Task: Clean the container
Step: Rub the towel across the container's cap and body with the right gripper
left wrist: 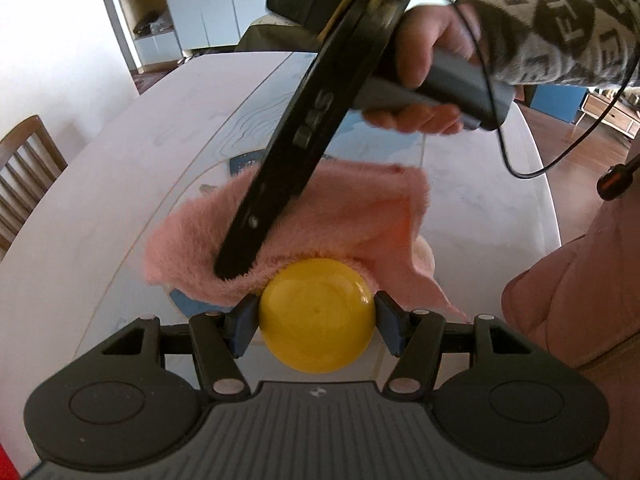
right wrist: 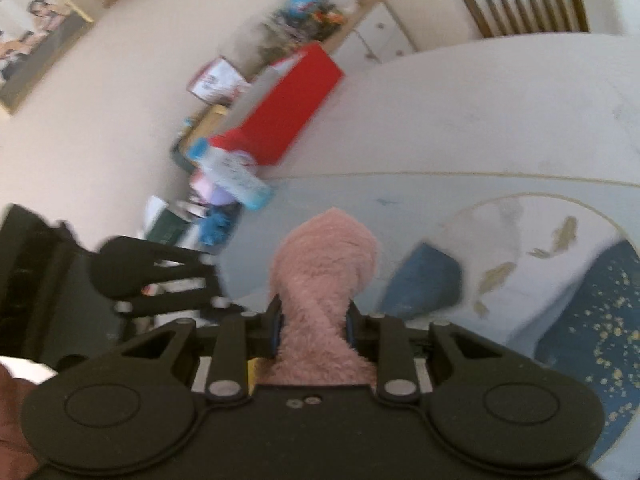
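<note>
The left gripper (left wrist: 317, 316) is clamped on a glossy round yellow container (left wrist: 317, 316), its blue pads pressing the two sides, above the white table (left wrist: 120, 140). A fluffy pink cloth (left wrist: 328, 216) drapes over the container's far edge. The right gripper (right wrist: 316, 320) is pinched tight on that cloth's bunched fold, which bulges forward between its fingers.

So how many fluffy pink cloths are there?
1. The pink cloth is bunched over the top of the yellow container held by the left gripper, and the right gripper pinches it. Another could hide underneath.
</note>
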Demonstrator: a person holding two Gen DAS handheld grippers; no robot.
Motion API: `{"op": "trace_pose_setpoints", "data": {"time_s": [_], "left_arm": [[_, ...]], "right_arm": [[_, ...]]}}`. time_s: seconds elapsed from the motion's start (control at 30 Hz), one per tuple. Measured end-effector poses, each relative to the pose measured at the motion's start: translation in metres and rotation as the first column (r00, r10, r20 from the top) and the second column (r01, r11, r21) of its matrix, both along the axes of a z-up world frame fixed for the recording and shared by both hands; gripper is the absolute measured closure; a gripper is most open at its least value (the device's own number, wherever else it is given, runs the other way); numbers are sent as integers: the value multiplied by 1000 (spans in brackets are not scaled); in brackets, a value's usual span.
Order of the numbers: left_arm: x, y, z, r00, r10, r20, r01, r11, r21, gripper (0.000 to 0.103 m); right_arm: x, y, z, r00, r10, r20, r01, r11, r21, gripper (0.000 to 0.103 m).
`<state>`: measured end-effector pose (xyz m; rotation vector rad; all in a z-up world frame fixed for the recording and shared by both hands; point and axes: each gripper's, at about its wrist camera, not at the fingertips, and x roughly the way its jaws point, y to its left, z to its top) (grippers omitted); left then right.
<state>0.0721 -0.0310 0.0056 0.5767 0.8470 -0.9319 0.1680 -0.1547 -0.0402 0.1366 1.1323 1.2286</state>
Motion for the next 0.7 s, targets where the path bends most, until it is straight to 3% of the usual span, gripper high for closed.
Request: {"op": "trace_pose_setpoints", "data": {"time_s": [0.33,0.47,0.7], "left_arm": [[-9,-2,-1,999,-41,-23,41,999,-6,42],[-13,2,-2,999,2,-44,-2,1000,-1,41],[-18,4,3,991,124,-40,-125,992,-28,38]], "right_arm": [[-7,-12,-36,1000,12,-9,-13,992,-129,76],[-19,-26,-42,1000,6,-26,-9,992,-129,77],[-63,-35,-41,989,148,30,-138,966,-219,77]]}}
